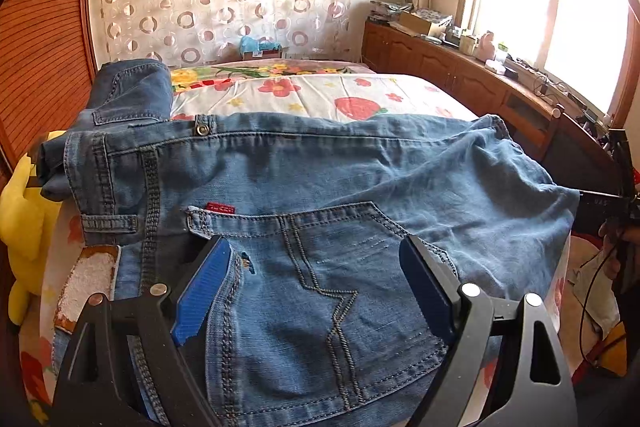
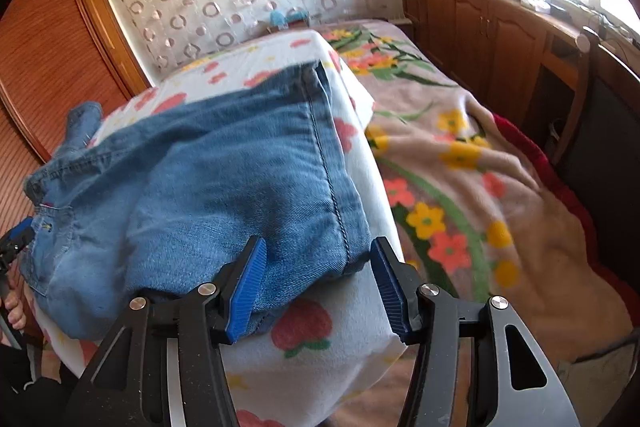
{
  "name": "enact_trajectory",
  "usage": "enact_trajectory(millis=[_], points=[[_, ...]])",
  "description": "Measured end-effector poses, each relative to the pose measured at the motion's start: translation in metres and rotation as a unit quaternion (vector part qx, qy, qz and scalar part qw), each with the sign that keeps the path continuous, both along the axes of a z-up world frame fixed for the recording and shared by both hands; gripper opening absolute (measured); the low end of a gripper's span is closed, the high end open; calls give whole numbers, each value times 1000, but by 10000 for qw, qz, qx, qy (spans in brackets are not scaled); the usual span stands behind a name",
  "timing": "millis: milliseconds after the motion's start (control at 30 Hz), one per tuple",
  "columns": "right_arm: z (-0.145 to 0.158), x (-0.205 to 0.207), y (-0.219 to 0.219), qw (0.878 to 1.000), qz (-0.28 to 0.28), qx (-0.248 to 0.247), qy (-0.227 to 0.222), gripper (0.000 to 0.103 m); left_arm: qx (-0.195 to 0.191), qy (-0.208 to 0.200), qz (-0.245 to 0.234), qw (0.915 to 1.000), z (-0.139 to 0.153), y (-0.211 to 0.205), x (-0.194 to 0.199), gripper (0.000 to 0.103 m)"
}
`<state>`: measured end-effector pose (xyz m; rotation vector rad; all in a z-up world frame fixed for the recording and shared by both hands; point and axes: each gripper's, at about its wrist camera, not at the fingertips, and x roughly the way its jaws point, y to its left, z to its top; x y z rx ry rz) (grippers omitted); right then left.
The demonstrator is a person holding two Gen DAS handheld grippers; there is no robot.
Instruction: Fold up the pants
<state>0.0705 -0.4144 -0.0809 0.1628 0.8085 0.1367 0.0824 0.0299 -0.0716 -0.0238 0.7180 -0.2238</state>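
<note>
Lying on the flowered sheet (image 2: pixel 304 359), the pants (image 1: pixel 320 167) are held by nobody: left gripper (image 1: pixel 316 291) wide open over the back pocket (image 1: pixel 320 291), right gripper (image 2: pixel 318 283) half-open around the hem (image 2: pixel 344 227). Near the edge, denim may slip off.

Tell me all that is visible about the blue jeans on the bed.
The jeans are faded blue denim with pale stitching, a metal button, a small red tag and a back pocket facing up. They lie folded and somewhat wrinkled on a flower-printed cloth. The hem end lies between the right gripper's open blue pads. No pad visibly presses the fabric.
</note>
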Motion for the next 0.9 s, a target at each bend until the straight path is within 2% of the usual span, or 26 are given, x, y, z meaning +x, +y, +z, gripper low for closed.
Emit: enact_trajectory(millis=[500, 533, 567, 667, 767, 900], points=[[-4, 6, 0, 9999, 131, -45, -52, 55, -49, 65, -191, 9998, 0, -15, -4, 87], [-4, 6, 0, 9999, 142, -46, -54, 53, -30, 57, -201, 9998, 1, -16, -5, 87], [-4, 6, 0, 9998, 165, -17, -56, 45, -6, 43, -220, 9997, 2, -18, -5, 87], [-5, 6, 1, 9997, 213, 44, -62, 39, 3, 6, -272, 9996, 4, -22, -8, 87], [-5, 6, 3, 9996, 268, 91, -86, 24, 1, -19, -283, 9996, 7, -22, -9, 87], [5, 0, 6, 9991, 207, -29, -358, 19, 6, -46, -267, 9996, 9, -21, -10, 87]])
